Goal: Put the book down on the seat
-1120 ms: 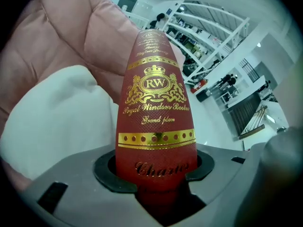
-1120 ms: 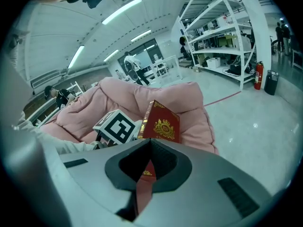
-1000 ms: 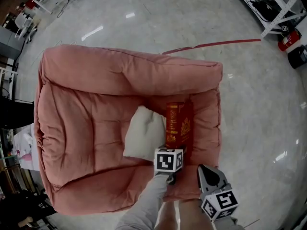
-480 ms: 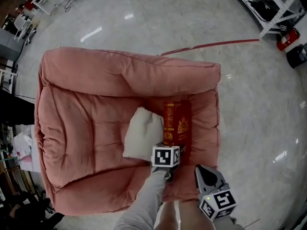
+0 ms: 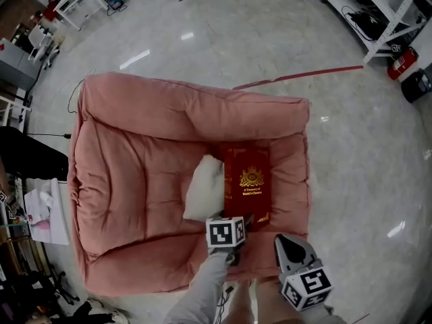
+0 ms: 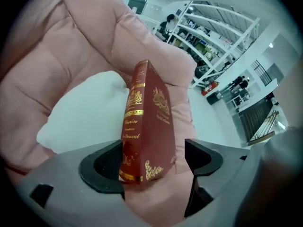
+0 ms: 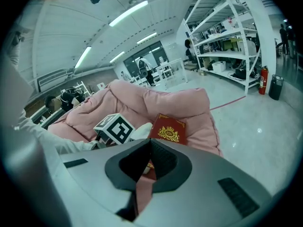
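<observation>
- Left gripper (image 6: pixel 152 159) stands wide open. Its jaws have just been opening, and the near end of the book (image 5: pixel 247 184) is between them with neither pad pressing on it, so the book is released.
- Right gripper (image 7: pixel 149 148) is closed on nothing and hangs off to the side, above the front edge of the seat (image 5: pixel 135 181).
- Now the book lies on the pink seat cushion with its cover up. Its spine side is just beside the white pillow (image 5: pixel 206 189). It may be leaning slightly on the pillow (the head view cannot settle that).
- Handling, as a judgement: a stiff hardback that is fairly heavy for its size and will not bend in a grip. Its glossy red cover could slip between smooth pads.
- The best hold looks like the near short end, clamped across the thickness close to the spine, where the boards are firmest.
- The soft cushion gives under it, so the book may settle at a tilt rather than level.
- Compared with a second ago, the book then stood on its long edge with the spine upward. It has since tipped over so that its front cover faces up.
</observation>
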`<act>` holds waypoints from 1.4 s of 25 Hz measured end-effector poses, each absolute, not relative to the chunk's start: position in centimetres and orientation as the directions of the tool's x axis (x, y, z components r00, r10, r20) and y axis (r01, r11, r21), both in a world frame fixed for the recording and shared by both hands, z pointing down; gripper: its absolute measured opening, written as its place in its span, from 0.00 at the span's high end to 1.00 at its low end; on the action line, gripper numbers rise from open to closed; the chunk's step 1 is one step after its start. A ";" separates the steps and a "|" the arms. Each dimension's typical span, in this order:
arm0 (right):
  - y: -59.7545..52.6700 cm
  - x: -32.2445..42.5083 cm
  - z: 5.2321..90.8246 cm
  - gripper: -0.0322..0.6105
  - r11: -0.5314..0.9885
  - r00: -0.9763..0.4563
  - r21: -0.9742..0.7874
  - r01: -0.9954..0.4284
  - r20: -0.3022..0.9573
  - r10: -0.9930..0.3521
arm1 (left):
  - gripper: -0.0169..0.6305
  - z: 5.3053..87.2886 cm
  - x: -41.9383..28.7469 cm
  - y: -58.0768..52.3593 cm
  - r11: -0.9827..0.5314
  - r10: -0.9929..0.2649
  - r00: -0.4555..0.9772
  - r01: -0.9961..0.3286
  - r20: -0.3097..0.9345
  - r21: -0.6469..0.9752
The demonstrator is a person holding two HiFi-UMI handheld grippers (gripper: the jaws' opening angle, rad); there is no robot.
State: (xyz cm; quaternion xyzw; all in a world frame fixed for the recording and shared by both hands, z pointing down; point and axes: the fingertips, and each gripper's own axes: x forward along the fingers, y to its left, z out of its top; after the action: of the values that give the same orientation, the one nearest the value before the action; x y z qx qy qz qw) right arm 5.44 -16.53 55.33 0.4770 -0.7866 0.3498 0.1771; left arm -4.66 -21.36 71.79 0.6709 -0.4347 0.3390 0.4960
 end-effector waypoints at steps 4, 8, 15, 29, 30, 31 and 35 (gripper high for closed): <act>-15.7 5.3 54.7 0.94 0.319 -0.486 -0.369 -0.873 0.605 -0.631 | 0.35 69.9 -4.6 -20.4 -0.137 -0.278 0.418 -0.909 0.865 0.395; -14.4 4.5 53.7 0.94 0.337 -0.484 -0.347 -0.875 0.599 -0.638 | 0.39 67.2 -5.1 -18.7 -0.160 -0.322 0.433 -0.901 0.842 0.402; -12.9 4.9 52.2 0.94 0.348 -0.465 -0.309 -0.885 0.592 -0.658 | 0.71 62.2 -5.2 -15.6 -0.191 -0.425 0.436 -0.900 0.793 0.392; -10.9 4.4 48.2 0.94 0.347 -0.431 -0.256 -0.902 0.527 -0.733 | 0.96 53.9 -6.4 -11.7 -0.274 -0.527 0.466 -0.885 0.711 0.377; -10.8 4.2 48.0 0.94 0.351 -0.432 -0.252 -0.902 0.522 -0.735 | 0.96 53.5 -6.4 -11.6 -0.284 -0.532 0.468 -0.884 0.706 0.373; -10.7 4.0 47.8 0.94 0.356 -0.433 -0.247 -0.901 0.518 -0.737 | 0.96 53.1 -6.5 -11.6 -0.293 -0.536 0.471 -0.882 0.700 0.369; -9.7 3.0 46.4 0.94 0.381 -0.443 -0.228 -0.896 0.502 -0.743 | 0.96 51.2 -6.8 -10.7 -0.324 -0.550 0.488 -0.872 0.677 0.366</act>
State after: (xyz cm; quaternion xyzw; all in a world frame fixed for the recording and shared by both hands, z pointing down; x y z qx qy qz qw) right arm 3.05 -9.73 46.44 0.5026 -0.8152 0.2388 0.1605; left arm -6.79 -10.70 51.23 0.7827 -0.4544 0.2221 0.3627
